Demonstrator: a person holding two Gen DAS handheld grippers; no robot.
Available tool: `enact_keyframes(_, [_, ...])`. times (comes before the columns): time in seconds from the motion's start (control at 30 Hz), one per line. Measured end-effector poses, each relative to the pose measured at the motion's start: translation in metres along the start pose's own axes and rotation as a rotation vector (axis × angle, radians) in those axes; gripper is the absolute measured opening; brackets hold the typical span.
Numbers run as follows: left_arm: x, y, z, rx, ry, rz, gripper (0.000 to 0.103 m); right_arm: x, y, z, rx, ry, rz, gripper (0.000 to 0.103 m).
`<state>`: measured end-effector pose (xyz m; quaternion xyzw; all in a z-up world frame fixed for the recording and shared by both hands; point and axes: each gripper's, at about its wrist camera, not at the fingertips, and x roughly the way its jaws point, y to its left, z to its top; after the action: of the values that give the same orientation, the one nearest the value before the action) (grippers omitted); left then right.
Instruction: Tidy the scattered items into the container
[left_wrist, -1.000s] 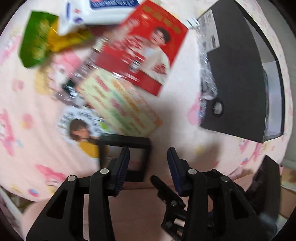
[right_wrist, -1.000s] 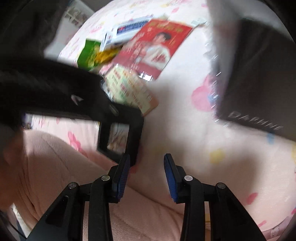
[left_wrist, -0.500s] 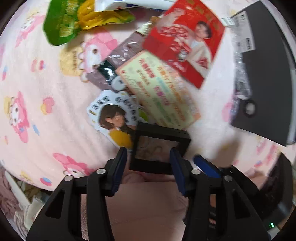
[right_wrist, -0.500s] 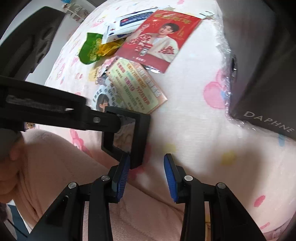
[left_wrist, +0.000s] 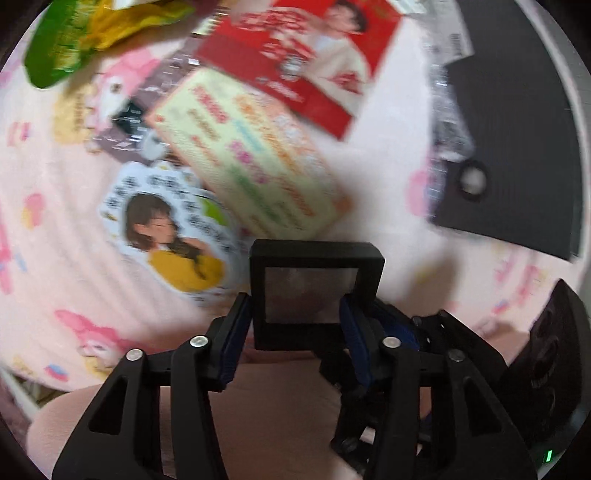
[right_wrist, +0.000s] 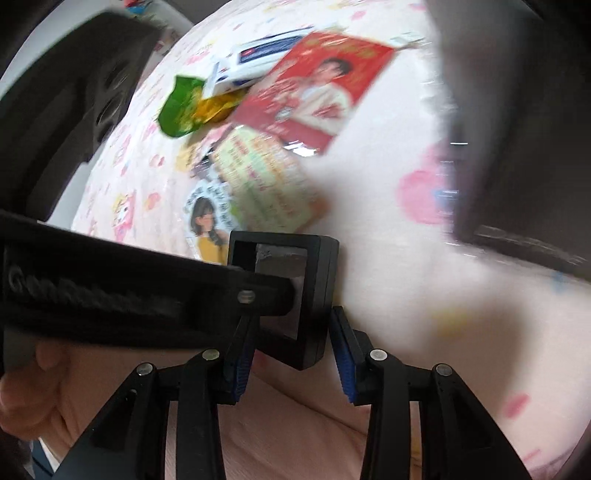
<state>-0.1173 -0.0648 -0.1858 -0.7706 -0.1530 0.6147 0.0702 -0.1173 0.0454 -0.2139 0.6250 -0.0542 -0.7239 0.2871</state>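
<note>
The left gripper (left_wrist: 295, 328) straddled a small square black frame box with a clear window (left_wrist: 316, 291), its blue pads set against the box's two sides and its jaws closing; whether the box was yet firmly clamped could not be told through the blur. The right gripper (right_wrist: 291, 350) stood just beside the same box, jaws opening, with only the box's lower corner between them and neither pad pressing on it. The box sat at the near edge of a pink cartoon-print blanket (left_wrist: 66, 266), beside a die-cut sticker of a girl in yellow (left_wrist: 166, 236) and a pale yellow printed card (left_wrist: 255, 155). The step in hand appeared to be the pick-up of this box. The next move would call for a secure grip, then a carry to the dark open container (left_wrist: 517, 147), well apart at the right.
</note>
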Motion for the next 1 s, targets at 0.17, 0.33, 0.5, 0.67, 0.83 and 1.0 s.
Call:
enact_keyframes(0.17, [-0.014, 0.010, -0.005, -0.022, -0.094, 0.009, 0.045, -0.016, -0.026, -0.009, 0.066, -0.030, -0.068, 0.036])
enact_keyframes(0.33, [-0.023, 0.015, -0.012, -0.020, -0.149, 0.031, 0.041, -0.026, -0.032, -0.008, 0.069, -0.067, -0.058, 0.036])
enact_keyframes(0.5, [-0.020, 0.020, -0.018, -0.033, -0.142, 0.096, 0.029, -0.027, -0.034, -0.010, 0.083, -0.102, -0.045, 0.022])
enact_keyframes(0.67, [-0.014, 0.017, -0.024, -0.016, -0.134, 0.128, 0.019, -0.012, -0.030, -0.014, 0.061, -0.090, -0.028, 0.011])
enact_keyframes(0.83, [-0.030, 0.028, -0.037, 0.007, -0.184, 0.077, 0.015, -0.019, -0.019, -0.022, 0.038, -0.093, -0.042, 0.010])
enact_keyframes(1.0, [-0.053, 0.034, -0.069, 0.057, -0.247, 0.006, 0.015, -0.040, -0.010, -0.039, 0.048, -0.121, -0.063, 0.010])
